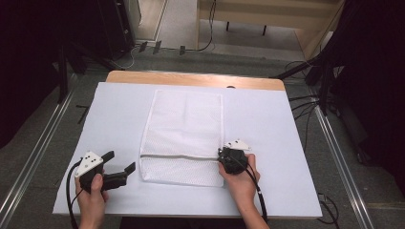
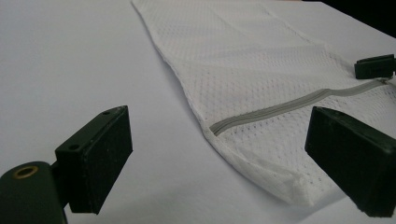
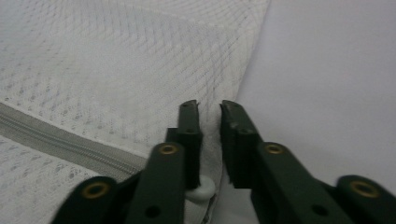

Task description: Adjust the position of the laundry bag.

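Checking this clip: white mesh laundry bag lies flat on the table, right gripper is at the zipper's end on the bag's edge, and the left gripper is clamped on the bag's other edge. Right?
Not quite. The left gripper is not clamped on the mesh bag: the left gripper view shows its jaws wide apart, short of the bag's edge. The rest holds: the bag lies flat on the table, and the right gripper is at the zipper end.

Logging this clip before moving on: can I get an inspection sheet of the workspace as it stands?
Surface: white sheet over a wooden table.
Job's things: white mesh laundry bag lying flat, its grey zipper running across near the person's end.
Clutter: nothing seen.
Grippers: left gripper open, just off the bag's left edge; right gripper shut at the zipper's right end, a small white pull beneath its jaws.
Cables: one trails from each gripper; more lie on the floor.
Surroundings: grey floor, metal rails, dark stands.
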Demonstrator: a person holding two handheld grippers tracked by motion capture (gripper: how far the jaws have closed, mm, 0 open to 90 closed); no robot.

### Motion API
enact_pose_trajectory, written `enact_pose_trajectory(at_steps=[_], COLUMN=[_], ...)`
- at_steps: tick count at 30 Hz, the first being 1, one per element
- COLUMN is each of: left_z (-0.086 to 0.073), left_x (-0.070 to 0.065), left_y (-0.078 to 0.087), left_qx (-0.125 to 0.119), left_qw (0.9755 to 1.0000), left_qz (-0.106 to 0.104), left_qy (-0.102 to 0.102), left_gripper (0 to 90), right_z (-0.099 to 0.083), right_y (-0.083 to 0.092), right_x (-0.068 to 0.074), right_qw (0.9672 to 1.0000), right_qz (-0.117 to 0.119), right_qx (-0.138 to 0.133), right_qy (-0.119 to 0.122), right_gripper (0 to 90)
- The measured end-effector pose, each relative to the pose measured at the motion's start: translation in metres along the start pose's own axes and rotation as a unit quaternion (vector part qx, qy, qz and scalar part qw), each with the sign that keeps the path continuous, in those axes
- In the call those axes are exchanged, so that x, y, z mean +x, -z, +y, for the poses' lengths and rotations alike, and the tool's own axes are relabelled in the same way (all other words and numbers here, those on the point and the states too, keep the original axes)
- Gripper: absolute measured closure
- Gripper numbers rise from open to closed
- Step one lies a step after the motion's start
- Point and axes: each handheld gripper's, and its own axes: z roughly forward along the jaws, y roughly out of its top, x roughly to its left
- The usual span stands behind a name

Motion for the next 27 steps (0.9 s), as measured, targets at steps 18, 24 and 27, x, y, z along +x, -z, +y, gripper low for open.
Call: enact_pose_trajectory(at_steps=[18,24,27], left_z=[-0.002,-0.003,-0.004], left_x=[-0.007,-0.009,-0.009], left_y=[0.001,0.001,0.002], left_qx=[0.003,0.007,0.007], left_qw=[1.0000,0.9999,0.9999], left_qz=[-0.004,-0.004,-0.005], left_qy=[-0.005,-0.007,-0.008], left_gripper=[7.5,7.5,7.5], right_z=[-0.017,-0.023,-0.028], right_y=[0.032,0.042,0.049], right_x=[-0.048,-0.063,-0.068], right_qw=[0.9996,0.9996,0.9994], right_qz=[0.027,0.024,0.033], right_qx=[0.006,0.012,0.009], right_qy=[0.004,0.005,0.006], right_gripper=[90.0,90.0,90.0])
